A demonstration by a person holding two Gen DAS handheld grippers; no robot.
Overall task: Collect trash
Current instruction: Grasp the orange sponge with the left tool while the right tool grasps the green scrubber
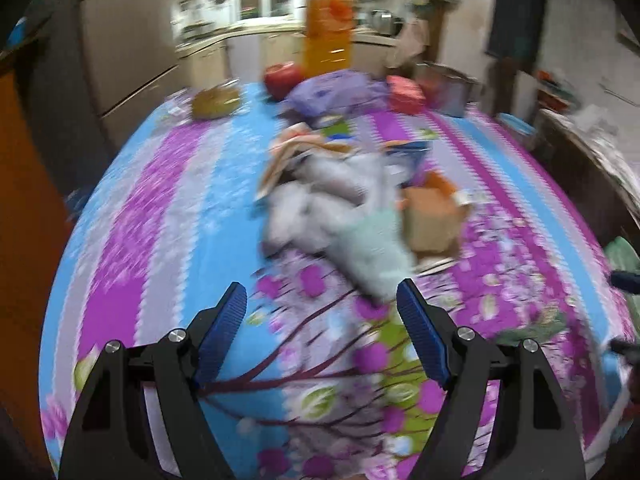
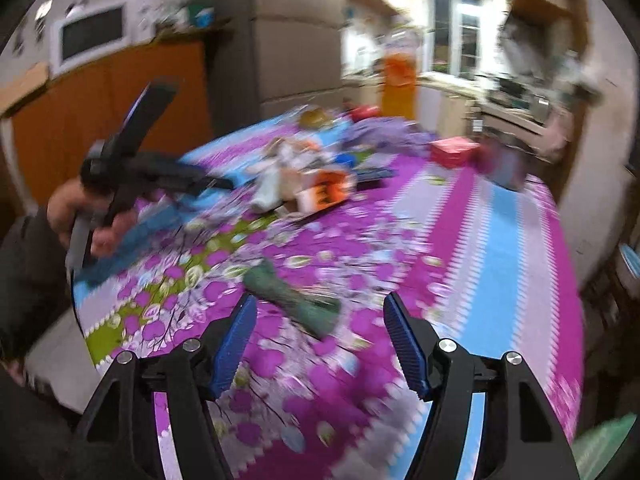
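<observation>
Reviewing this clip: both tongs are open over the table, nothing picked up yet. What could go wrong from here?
1. The trash pile is loose tissue and wrappers; the left tongs may pinch only one piece and scatter the rest.
2. The green wad lies flat; the right tongs may snag the tablecloth.

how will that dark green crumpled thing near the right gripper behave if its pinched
The dark green crumpled piece looks like a soft wrapper or bag: creased and lying flat on the tablecloth, so probably floppy and light. It should squash between the fingers rather than roll or tip. Blur hides its material, so whether it is slippery is unclear.
</observation>
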